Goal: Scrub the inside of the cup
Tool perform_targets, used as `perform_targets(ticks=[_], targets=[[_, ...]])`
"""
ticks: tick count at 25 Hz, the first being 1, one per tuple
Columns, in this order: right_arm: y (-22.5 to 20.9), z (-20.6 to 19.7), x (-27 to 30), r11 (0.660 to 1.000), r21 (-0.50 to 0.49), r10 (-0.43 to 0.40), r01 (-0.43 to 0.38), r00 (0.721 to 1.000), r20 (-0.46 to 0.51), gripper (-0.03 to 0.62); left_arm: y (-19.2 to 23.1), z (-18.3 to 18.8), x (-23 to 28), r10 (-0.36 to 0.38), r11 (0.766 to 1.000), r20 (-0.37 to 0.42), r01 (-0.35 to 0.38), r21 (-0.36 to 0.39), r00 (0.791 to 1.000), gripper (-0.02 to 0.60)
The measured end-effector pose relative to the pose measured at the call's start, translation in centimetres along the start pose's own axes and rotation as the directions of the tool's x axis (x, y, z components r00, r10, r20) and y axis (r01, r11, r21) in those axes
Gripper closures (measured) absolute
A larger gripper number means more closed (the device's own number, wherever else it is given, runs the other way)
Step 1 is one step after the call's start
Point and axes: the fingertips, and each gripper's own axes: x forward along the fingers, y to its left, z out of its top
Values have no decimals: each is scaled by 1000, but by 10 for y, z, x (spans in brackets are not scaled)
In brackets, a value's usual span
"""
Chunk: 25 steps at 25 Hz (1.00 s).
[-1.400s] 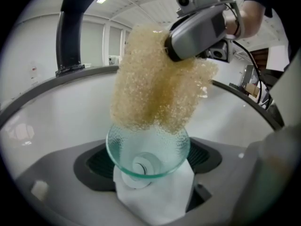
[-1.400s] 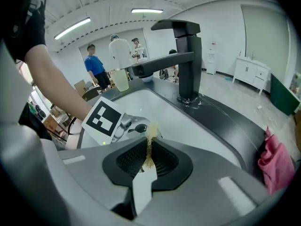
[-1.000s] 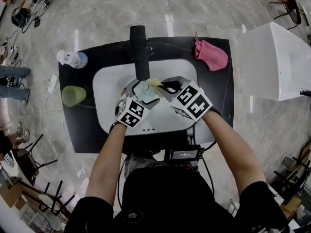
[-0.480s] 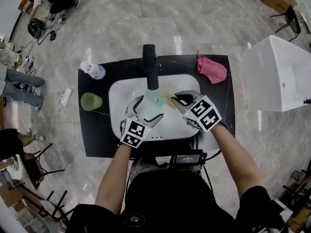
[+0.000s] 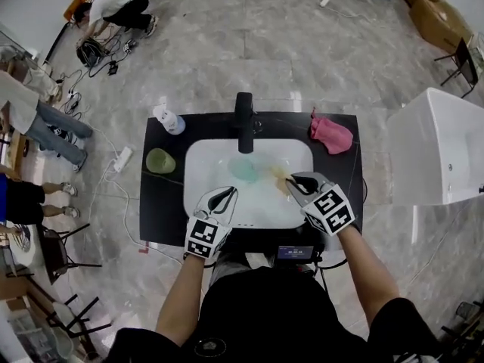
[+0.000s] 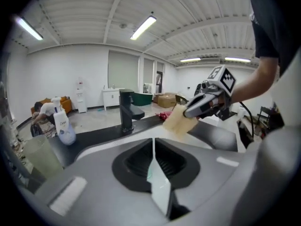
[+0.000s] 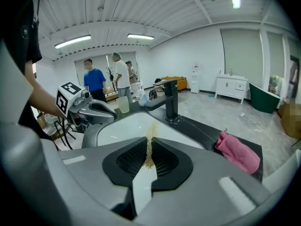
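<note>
Apparently upright, pale teal cup [image 5: 243,170]

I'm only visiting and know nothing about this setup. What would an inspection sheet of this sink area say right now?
Surface: black counter around a white sink, with a black faucet.
Job's things: teal cup in the sink, apart from both tools; yellow sponge.
Clutter: green cup, soap bottle and pink cloth on the counter.
Tools: left tool jaws closing, nothing between them; right tool shut on the sponge.
Cables: power strip on the floor, left of the counter.
Surroundings: marble floor, white cabinet, people at left.
</note>
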Motion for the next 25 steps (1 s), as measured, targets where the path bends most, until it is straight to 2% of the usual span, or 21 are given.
perform_targets(ticks=[1, 6, 13, 18, 25], targets=[[0, -1, -3, 1000, 7, 5, -5, 1000, 9, 559, -1, -1, -5, 23, 1000, 2, -23, -20, 1000, 579], [5, -4, -15, 999, 29, 21, -23, 999, 46, 559, -17, -12, -24, 82, 994, -2, -82, -79, 997, 581], [27, -20, -35, 1000, 31, 2, -5, 998, 69, 559, -37, -26, -44, 58, 993, -13, -59, -101, 998, 581], [48, -30, -52, 999, 35, -44, 41, 995, 89, 559, -48, -27, -64, 38, 995, 32, -35, -88, 999, 581], [100, -42, -80, 993, 51, -110, 105, 986, 121, 559, -71, -48, -115, 22, 996, 77, -16, -87, 997, 581]])
